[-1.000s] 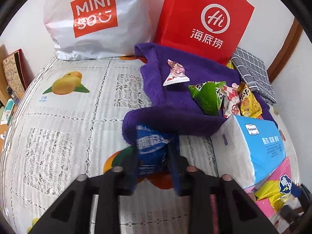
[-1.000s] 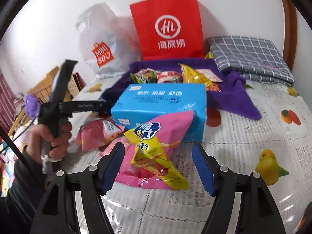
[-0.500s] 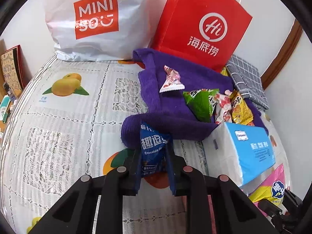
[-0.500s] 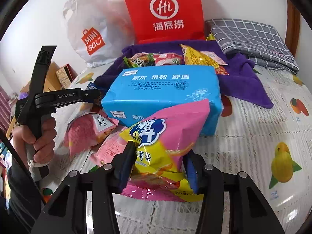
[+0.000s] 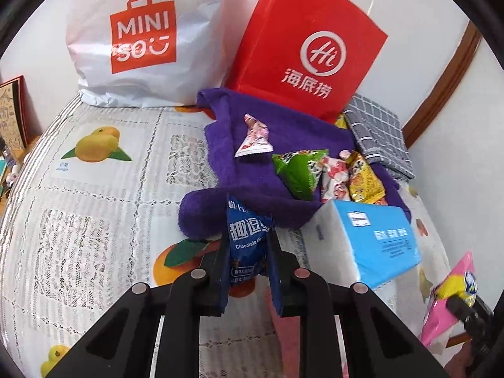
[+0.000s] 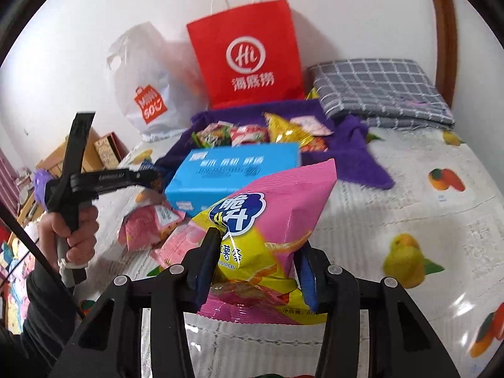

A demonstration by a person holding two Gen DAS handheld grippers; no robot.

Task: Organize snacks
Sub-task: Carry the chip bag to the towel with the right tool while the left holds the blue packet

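Observation:
My left gripper (image 5: 249, 225) is shut on a small blue chocolate-chip cookie packet (image 5: 244, 242), held upright just in front of the rolled edge of a purple towel (image 5: 283, 138). Several snack bags lie on that towel, among them a green one (image 5: 299, 170) and a yellow one (image 5: 362, 179). My right gripper (image 6: 256, 242) is shut on a pink and yellow potato-stick bag (image 6: 277, 208), lifted off the tablecloth in front of a blue tissue pack (image 6: 233, 170). The right wrist view shows a hand holding the left gripper (image 6: 148, 174) at the left.
A red paper bag (image 5: 308, 47) and a white MINISO bag (image 5: 141, 31) stand against the back wall. A grey checked cloth (image 6: 378, 88) lies folded at the back right. Two pink snack bags (image 6: 148, 223) rest left of the tissue pack. A fruit-print lace tablecloth (image 5: 94, 189) covers the surface.
My right jaws closed onto the pink and yellow bag and raised it off the cloth. The left gripper tightened on the blue packet, which now stands upright, a little higher.

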